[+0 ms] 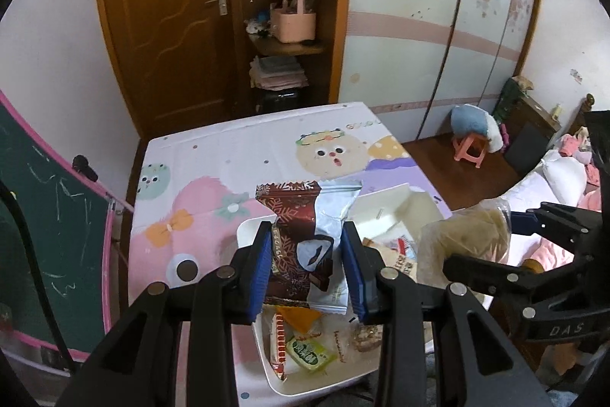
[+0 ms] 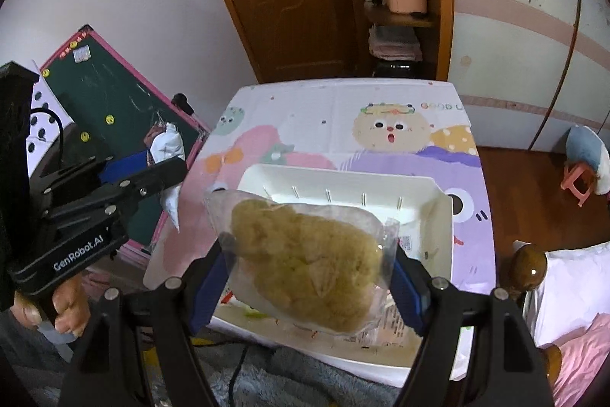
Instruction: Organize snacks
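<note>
In the left wrist view my left gripper (image 1: 306,254) is shut on two snack packets held together: a brown chocolate packet (image 1: 286,216) and a silver-white packet (image 1: 337,205). They hang above a white bin (image 1: 246,231) that holds several small snacks (image 1: 305,349). My right gripper (image 2: 309,254) is shut on a clear bag of yellowish puffed snack (image 2: 305,254), held over the bin (image 2: 343,185). That bag (image 1: 465,235) also shows to the right of the left gripper. The left gripper (image 2: 152,166) appears at the left of the right wrist view, with a white packet (image 2: 167,147) in it.
The bin stands on a table with a cartoon-print cloth (image 1: 213,159). A green chalkboard with a pink frame (image 2: 110,109) leans at the table's left. A bed with a pillow (image 2: 572,277) lies to the right. A pink stool (image 1: 471,147) stands on the floor beyond.
</note>
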Available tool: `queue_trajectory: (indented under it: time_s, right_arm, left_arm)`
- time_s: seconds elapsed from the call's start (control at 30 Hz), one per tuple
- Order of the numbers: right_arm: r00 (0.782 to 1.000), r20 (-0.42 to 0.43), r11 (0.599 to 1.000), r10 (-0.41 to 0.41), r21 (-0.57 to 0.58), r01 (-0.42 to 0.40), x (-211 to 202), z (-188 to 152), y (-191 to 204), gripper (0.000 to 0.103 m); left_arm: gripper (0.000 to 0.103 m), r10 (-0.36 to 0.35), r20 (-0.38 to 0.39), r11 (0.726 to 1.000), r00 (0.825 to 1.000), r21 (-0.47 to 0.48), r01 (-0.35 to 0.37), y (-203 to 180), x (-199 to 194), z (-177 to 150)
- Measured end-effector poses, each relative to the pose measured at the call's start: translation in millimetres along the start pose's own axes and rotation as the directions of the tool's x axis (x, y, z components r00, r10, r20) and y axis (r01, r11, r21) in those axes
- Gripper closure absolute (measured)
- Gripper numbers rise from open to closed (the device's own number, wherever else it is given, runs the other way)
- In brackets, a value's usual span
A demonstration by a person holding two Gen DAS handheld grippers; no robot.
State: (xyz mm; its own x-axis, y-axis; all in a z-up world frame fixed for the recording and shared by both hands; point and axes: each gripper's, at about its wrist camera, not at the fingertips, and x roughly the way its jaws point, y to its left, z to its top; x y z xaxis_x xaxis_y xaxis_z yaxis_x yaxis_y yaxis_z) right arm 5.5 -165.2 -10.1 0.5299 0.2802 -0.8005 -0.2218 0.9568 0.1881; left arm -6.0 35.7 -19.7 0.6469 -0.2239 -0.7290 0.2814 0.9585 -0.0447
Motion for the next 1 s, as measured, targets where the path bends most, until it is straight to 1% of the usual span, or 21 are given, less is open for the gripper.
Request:
queue_trajectory:
  time_s: [0.03, 0.1, 0.17, 0.33, 0.4, 0.43, 0.47, 0.5, 0.53, 0.57, 0.63, 0.7, 0.83, 1.0]
  right_arm:
    - [1.0, -0.006, 1.0, -0.01, -0.005, 0.01, 2, -1, 1, 0.026]
    - [1.0, -0.015, 1.0, -0.014, -0.007, 0.014, 5, -2, 2, 0.026]
    - [0.999, -0.031, 1.0, -0.008, -0.005, 0.008, 9, -3, 2, 0.026]
    - [0.998, -0.058, 1.0, 0.002, 0.011, -0.001, 16, -5, 2, 0.025]
    - [0.997, -0.075, 1.0, 0.002, 0.021, -0.001, 20, -7, 1, 0.024]
    - [0.997, -0.082, 1.0, 0.003, 0.026, -0.001, 21, -8, 0, 0.022]
    - [0.996, -0.088, 0.999, 0.005, 0.033, -0.002, 23, -9, -1, 0.02]
    - [0.996, -0.093, 0.999, 0.008, 0.04, -0.005, 24, -10, -2, 0.017]
    - [0.995, -0.094, 0.999, 0.012, 0.05, -0.008, 25, -11, -3, 0.015]
    - [0.996, -0.092, 0.998, 0.015, 0.056, -0.01, 25, -11, -4, 0.014]
    - [0.998, -0.061, 0.997, 0.018, 0.075, -0.013, 21, -12, -6, 0.008]
    - [0.999, -0.044, 0.997, 0.008, 0.081, -0.004, 17, -13, -8, 0.008]
    - [1.0, -0.009, 0.997, -0.013, 0.082, 0.014, 11, -12, -7, 0.008]
    - [0.995, 0.052, 0.995, -0.09, 0.047, 0.088, 2, -14, 1, 0.008]
  left_arm:
    - [0.069, 0.012, 0.0, 1.0, 1.0, 0.0, -0.012, 0, 1, -2]
    - [0.069, 0.013, -0.006, 1.0, 1.0, -0.002, -0.013, 0, 3, -4]
    - [0.069, 0.011, -0.017, 1.0, 1.0, -0.003, -0.012, -1, 6, -6]
    - [0.069, 0.035, -0.031, 0.999, 0.999, 0.005, -0.035, -6, 11, -11]
    - [0.066, 0.04, -0.03, 0.999, 0.999, 0.004, -0.04, -7, 11, -11]
    - [0.058, 0.047, -0.027, 0.999, 0.999, 0.003, -0.047, -9, 11, -12]
    - [0.036, 0.057, -0.02, 0.998, 0.998, 0.002, -0.057, -10, 10, -12]
    - [0.023, 0.061, -0.012, 0.998, 0.998, -0.001, -0.061, -10, 8, -12]
    - [0.015, 0.092, 0.006, 0.996, 0.996, -0.009, -0.092, -11, 5, -12]
    - [0.012, 0.11, 0.024, 0.994, 0.994, -0.012, -0.11, -11, 3, -12]
    - [0.008, 0.122, 0.038, 0.993, 0.992, -0.012, -0.121, -11, 0, -12]
    - [0.006, 0.123, 0.032, 0.992, 0.992, -0.022, -0.123, -10, 0, -11]
    - [0.005, 0.121, 0.008, 0.992, 0.993, -0.037, -0.121, -10, 3, -13]
    - [0.003, 0.14, -0.003, 0.988, 0.99, -0.058, -0.14, -9, 2, -16]
